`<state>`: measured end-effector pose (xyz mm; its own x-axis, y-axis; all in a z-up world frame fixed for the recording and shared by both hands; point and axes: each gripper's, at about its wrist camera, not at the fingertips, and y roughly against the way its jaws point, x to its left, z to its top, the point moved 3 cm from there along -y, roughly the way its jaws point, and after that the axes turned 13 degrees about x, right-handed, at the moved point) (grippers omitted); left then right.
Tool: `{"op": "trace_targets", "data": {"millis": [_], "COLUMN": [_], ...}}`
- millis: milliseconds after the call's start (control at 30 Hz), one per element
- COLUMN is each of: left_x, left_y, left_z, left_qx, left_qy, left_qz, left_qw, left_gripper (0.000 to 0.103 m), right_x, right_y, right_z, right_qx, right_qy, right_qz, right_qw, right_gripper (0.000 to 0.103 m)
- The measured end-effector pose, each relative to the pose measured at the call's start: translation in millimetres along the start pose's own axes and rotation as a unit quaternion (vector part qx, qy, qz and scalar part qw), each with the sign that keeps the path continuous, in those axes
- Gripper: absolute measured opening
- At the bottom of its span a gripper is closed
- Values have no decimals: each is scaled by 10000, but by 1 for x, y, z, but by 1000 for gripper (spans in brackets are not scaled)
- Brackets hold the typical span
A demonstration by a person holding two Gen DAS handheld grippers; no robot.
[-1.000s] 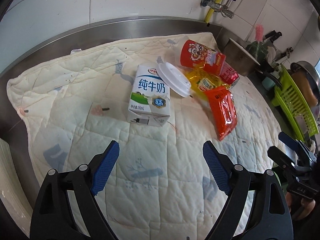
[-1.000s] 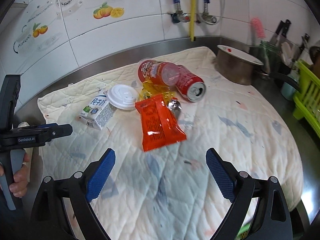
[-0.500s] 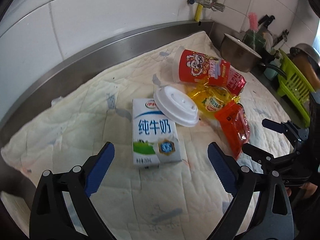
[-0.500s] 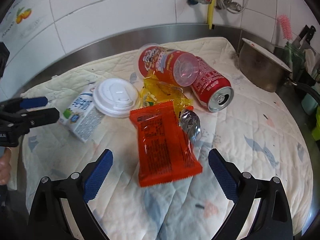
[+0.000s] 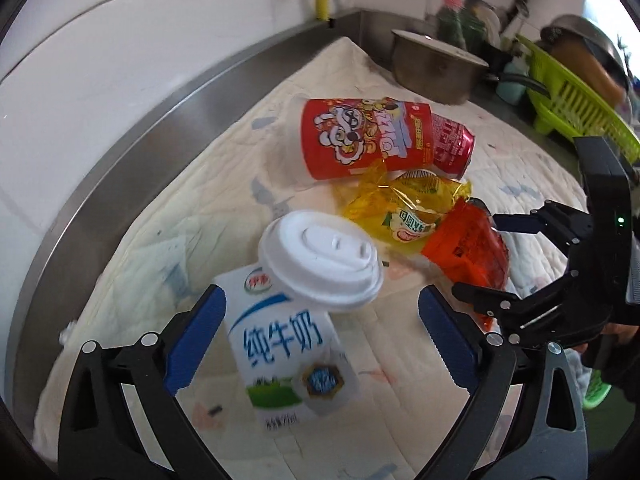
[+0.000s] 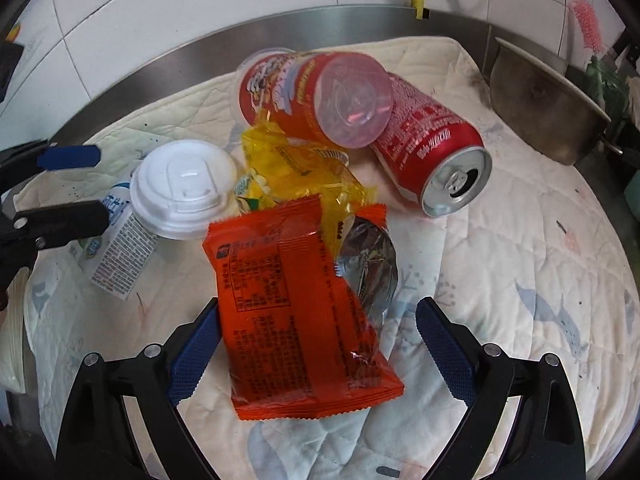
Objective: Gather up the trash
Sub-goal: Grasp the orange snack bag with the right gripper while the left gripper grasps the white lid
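Straddling milk carton, left hand-held gripper just widened | right hand-held gripper wide over orange packet

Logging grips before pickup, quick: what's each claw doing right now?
Left claw: open, just widened, milk carton between, unpressed.
Right claw: open, over orange packet, not gripping.

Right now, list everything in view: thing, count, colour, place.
milk carton: 1, white and blue, lying between left jaws
cup lid: 1, white, resting on carton
orange packet: 1, between right jaws
yellow wrapper: 1, under orange packet's far end
snack cup: 1, red, on its side
soda can: 1, red, beside cup
quilted cloth: 1, cream, under everything
metal pot: 1, right rear
left gripper: open
right gripper: open
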<state>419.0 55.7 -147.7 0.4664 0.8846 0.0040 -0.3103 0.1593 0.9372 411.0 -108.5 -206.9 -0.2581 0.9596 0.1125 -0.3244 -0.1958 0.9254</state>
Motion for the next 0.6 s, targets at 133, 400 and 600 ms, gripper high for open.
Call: {"op": "trace_targets", "data": {"millis": [133,400,600], "left_x": [-5,-13,-12], "left_y": [-12,-30,-43], "left_z": [12,24,31], "left_qx": [120,358,504], "left_qy": [-405,-1058,-1275], "left_qz": [-88,-107,-106], "left_qw": [9991,9937,9905], "left_gripper": [96,96,96], "right_x": [-6,-9,-12], "right_y": [-3,11,29], "right_z": [-5,-17,-25], "right_qx": [94,34,-102], "right_qy": [-62,-194,-265], "right_qz": [116,188,246], "right_qw": [9999,9996,9993], "right_gripper": [71,54,54]}}
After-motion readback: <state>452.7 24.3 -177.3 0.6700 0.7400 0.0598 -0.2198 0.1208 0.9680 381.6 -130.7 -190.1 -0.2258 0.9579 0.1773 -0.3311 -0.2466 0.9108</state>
